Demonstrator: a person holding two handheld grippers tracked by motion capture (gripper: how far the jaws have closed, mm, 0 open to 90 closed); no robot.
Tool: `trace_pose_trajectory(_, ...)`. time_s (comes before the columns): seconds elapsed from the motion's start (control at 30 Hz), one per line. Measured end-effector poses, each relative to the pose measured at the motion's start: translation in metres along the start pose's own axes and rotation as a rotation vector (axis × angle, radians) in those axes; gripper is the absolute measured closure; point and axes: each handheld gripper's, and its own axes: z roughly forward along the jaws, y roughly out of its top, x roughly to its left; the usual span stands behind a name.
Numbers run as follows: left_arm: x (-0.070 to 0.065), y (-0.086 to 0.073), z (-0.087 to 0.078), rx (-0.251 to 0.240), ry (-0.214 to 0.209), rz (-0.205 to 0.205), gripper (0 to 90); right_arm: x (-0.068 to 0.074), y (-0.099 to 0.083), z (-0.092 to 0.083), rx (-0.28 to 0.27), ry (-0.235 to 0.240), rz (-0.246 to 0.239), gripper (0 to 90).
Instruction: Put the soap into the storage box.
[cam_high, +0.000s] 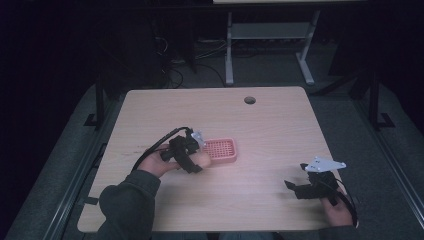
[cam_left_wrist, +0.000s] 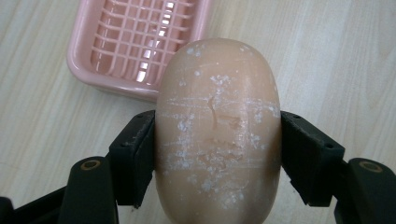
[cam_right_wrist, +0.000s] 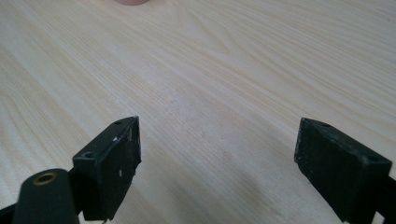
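Risks first. The left claw (cam_high: 197, 162) is gripping the soap (cam_left_wrist: 217, 135) across its middle, one pad on each rounded flank, and holding it just short of the pink dish (cam_left_wrist: 135, 46). The soap's sides are curved, smooth and dusted with white flecks; a bar like that is likely to be sliding out of a two-pad pinch if the hand tilts or the squeeze eases, and it would be dropping onto the tabletop (cam_high: 270, 130) beside the dish rather than into it. The dish looks light and is standing loose, so a bar coming in low against its near rim is probably going to be shoving it away or tipping it. Nothing is bracing the dish: the right claw (cam_high: 296, 188) is sitting well apart near the tabletop's right front corner, jaws standing wide with nothing between them.

Surroundings, large to small. The room is dark, with grey floor, a second table's white legs behind, and cables trailing on the floor beyond the far edge. The tabletop is pale wood grain, bare apart from the dish, with a round cable hole (cam_high: 249, 100) near its far edge. The dish is a slatted grid, lying left of the tabletop's centre.
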Motion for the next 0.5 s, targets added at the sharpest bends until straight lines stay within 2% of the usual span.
trace_pose_trajectory(0.5,0.0066,0.0084,0.0025,0.005,0.002,-0.003,32.3,-0.0004,-0.0004,0.0007,0.007,-0.001,-0.003,14.2)
